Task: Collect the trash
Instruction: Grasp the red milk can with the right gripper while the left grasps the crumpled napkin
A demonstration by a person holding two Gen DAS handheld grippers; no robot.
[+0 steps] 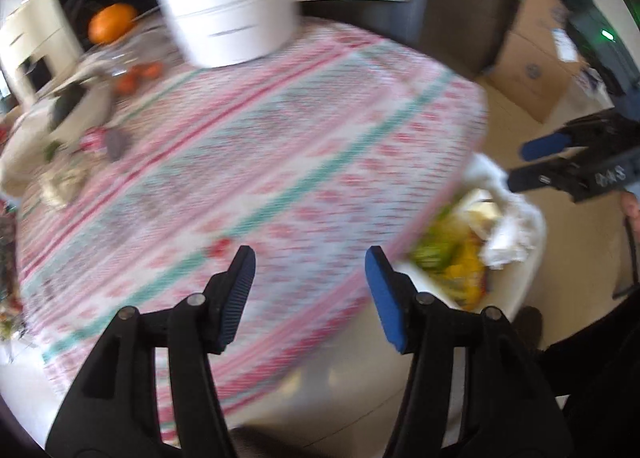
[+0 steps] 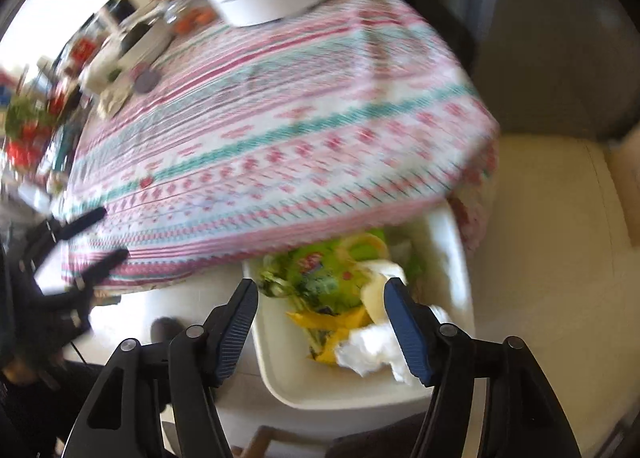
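A white bin (image 2: 280, 370) stands on the floor beside the table, partly under its edge. It holds crumpled white tissue (image 2: 372, 350), a green wrapper (image 2: 324, 274) and yellow peel (image 2: 332, 320). My right gripper (image 2: 322, 316) is open and empty, right above the bin's contents. My left gripper (image 1: 310, 290) is open and empty over the near part of the patterned tablecloth (image 1: 260, 138). The bin also shows in the left wrist view (image 1: 528, 270), with the tissue (image 1: 508, 226) on top and the right gripper (image 1: 524, 166) above it. Both views are motion-blurred.
A white saucepan (image 1: 236, 14) with a long handle stands at the table's far side. An orange (image 1: 112, 22), small red fruits (image 1: 136, 78) and scraps (image 1: 64, 182) lie at the far left. Cardboard boxes (image 1: 536, 62) stand on the floor at right. A cream chair seat (image 2: 552, 226) is beside the bin.
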